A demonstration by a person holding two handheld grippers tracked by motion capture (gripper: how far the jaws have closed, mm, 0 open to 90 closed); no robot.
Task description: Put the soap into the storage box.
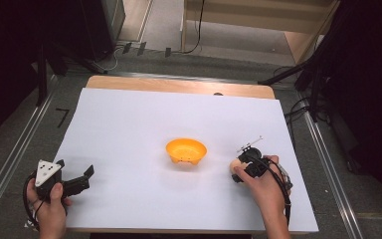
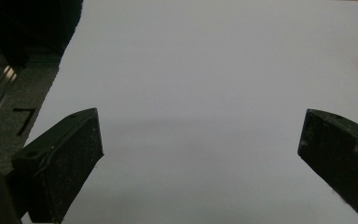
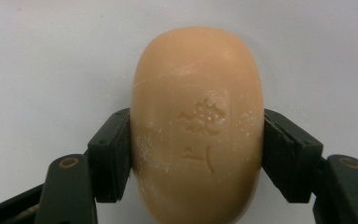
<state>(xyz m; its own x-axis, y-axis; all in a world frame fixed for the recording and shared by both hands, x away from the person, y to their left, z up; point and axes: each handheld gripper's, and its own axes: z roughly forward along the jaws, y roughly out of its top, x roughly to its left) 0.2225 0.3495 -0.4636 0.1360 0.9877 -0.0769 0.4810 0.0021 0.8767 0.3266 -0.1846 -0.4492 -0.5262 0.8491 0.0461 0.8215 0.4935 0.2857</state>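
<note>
right claw point(image 3: 196, 154) clamped on a tan oval soap bar point(image 3: 196, 126), pads pressed flat against both long sides, near the bar's middle. stamped mark facing the camera, chalky scuffs around it. grip taken across the narrow width, probably because that is the span the jaws can cover; a hold near the middle should keep the bar from pivoting when lifted.

from the high view: soap bar point(image 1: 235, 166) low on the white sheet point(image 1: 129, 124), at about 4 o'clock from the sheet's centre, right claw point(image 1: 238, 172) over it, hand wrapped round the tool body from behind. cannot tell whether the bar rests on the sheet or is just clear of it.

orange bowl point(image 1: 186, 151) near the centre of the tabletop point(image 1: 179, 84), upright, open side up, at 9 o'clock from the soap and near it. likely the destination: short carry, wide mouth.

left claw point(image 1: 77, 179) parked at 8 o'clock on the sheet, jaws spread wide, nothing between them. left gripper view confirms: bare white sheet point(image 2: 191, 93) between two well-separated pads. held back there, likely to stay out of the working lane.

judged step: grasp made, lift not yet evident. risk: smooth soap slipping from the pads.
</note>
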